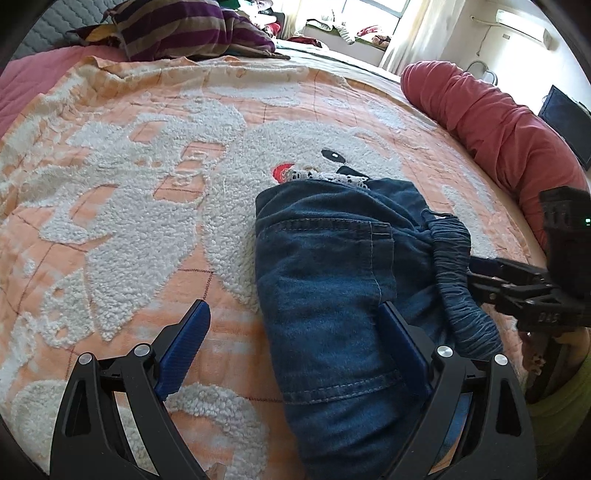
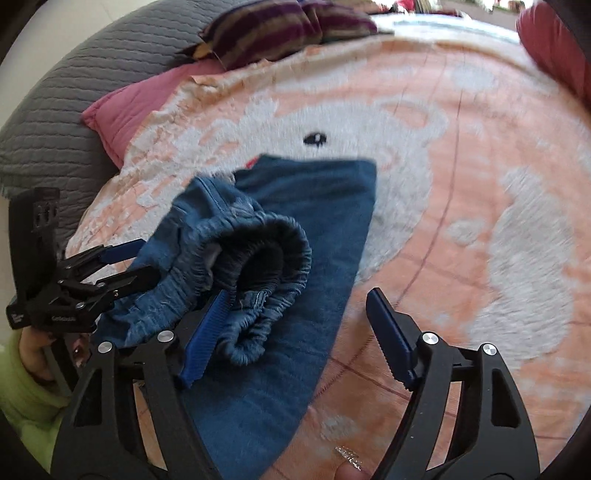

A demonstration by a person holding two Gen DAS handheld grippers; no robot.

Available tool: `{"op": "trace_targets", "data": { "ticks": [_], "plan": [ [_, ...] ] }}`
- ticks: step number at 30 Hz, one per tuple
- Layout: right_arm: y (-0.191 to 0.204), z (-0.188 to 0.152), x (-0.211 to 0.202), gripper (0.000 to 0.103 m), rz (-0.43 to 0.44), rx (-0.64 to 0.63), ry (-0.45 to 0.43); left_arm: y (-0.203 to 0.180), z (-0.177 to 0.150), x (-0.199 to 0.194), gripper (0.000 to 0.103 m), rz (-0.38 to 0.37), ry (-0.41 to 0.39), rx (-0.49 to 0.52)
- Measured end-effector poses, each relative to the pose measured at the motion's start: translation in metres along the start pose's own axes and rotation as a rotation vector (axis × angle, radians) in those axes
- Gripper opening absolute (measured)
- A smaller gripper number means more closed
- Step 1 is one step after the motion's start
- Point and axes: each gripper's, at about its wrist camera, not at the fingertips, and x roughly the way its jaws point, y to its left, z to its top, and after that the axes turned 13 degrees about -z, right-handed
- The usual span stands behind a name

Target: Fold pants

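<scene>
Dark blue jeans lie folded into a bundle on a peach blanket with a white fluffy pattern. Their gathered elastic waistband bulges on the right side. My left gripper stands open and straddles the near part of the bundle, its right pad lying against the denim. In the right wrist view the jeans spread flat under the rolled waistband. My right gripper is open; its left pad touches the waistband, while the right pad hangs over bare blanket. The left gripper reaches in from the left.
A purple striped pillow lies at the far edge of the bed, and a rolled red quilt runs along the right. A grey quilted headboard and a pink cover sit at the left. A green-sleeved hand holds the left gripper.
</scene>
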Motion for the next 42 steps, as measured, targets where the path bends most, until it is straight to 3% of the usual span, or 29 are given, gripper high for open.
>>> {"op": "trace_targets", "data": {
  "ticks": [12,20,23,30,42],
  "plan": [
    [0.006,-0.005,-0.039,0.074,-0.058,-0.048,-0.113,-0.010,-0.003,-0.015,0.091,0.000,-0.025,0.018],
    [0.023,-0.006,-0.092,0.088,-0.121,-0.122,-0.269,-0.033,-0.005,-0.056,0.091,0.016,-0.104,0.045],
    [0.031,-0.009,-0.110,0.089,-0.142,-0.145,-0.321,-0.040,-0.009,-0.074,0.098,0.032,-0.131,0.051],
    [0.045,-0.017,-0.143,0.094,-0.172,-0.179,-0.405,-0.058,-0.017,-0.111,0.098,0.066,-0.185,0.083],
    [0.072,-0.055,-0.154,0.094,-0.203,-0.175,-0.416,-0.070,-0.048,-0.138,0.099,0.104,-0.188,0.104]
  ]
}}
